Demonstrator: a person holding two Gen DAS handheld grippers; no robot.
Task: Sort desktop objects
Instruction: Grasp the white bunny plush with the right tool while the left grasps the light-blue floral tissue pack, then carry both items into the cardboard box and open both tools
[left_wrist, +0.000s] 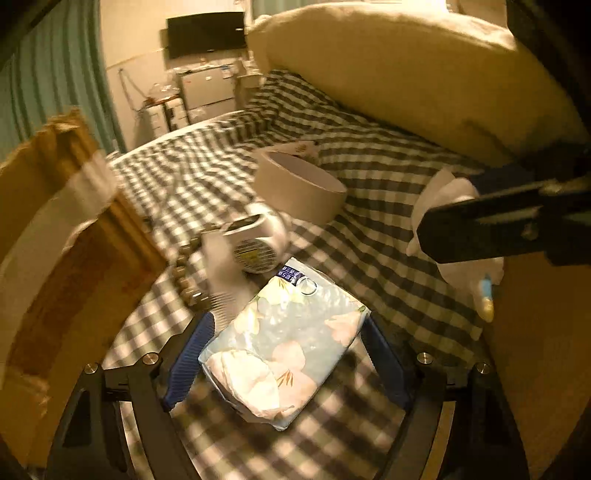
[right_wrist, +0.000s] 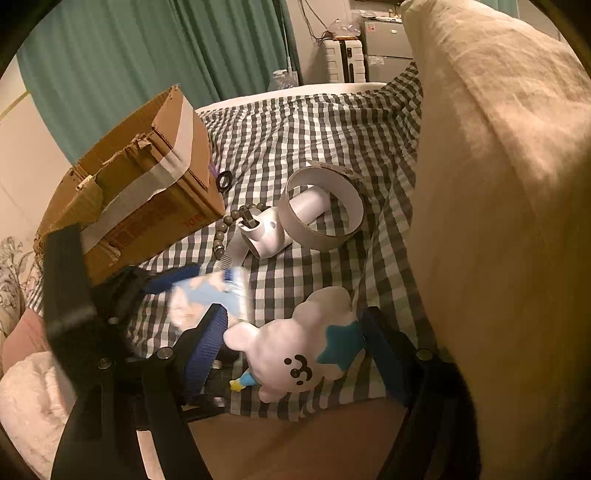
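While both tools work the checked bedspread, the left hand-held gripper has its blue fingers spread either side of a floral tissue pack, apparently closing on it or carrying it; whether the pads actually press the pack cannot be told. Ahead of it lie a white handheld device, a string of beads and a tape roll, with an open cardboard box to its left, the likely destination for sorted items. The right hand-held gripper stands wide open around a white plush toy, its fingers flanking the toy without visibly squeezing it, seemingly poised for a pickup.
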